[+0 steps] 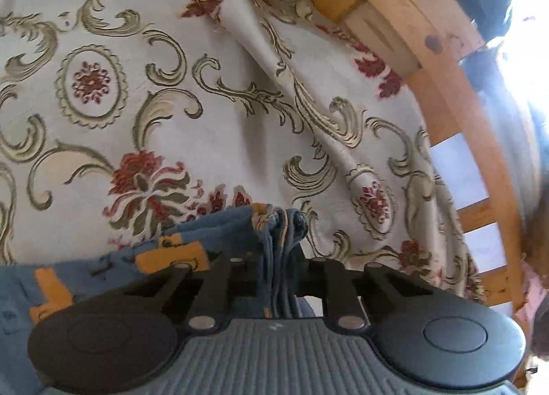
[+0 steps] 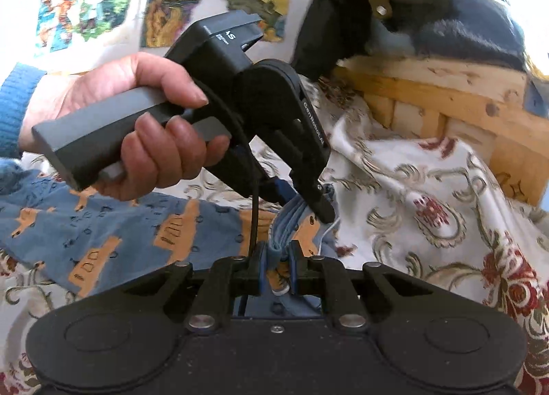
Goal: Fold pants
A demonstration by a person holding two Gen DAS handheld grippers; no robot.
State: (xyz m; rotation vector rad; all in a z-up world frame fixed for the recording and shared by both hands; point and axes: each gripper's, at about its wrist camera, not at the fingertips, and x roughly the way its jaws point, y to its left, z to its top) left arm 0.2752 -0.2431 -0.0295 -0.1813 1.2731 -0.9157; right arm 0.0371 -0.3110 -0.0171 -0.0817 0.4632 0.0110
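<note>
Floral cloth covers the surface, with a wooden frame at its far right edge. On it lie the pants, blue with orange print, their length running left from the bunched end. Both tools clamp that same end: the right gripper pinches a fold near the camera, and the left gripper bites just beyond it. The hand holds that tool. The free length lies left of both, so the fold likely goes that way.

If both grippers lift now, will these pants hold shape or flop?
Probably flop: the pants lie limp and wrinkled on the bedspread. The edge bunches into pleats in the right gripper and left gripper, so layers may slip unevenly.
</note>
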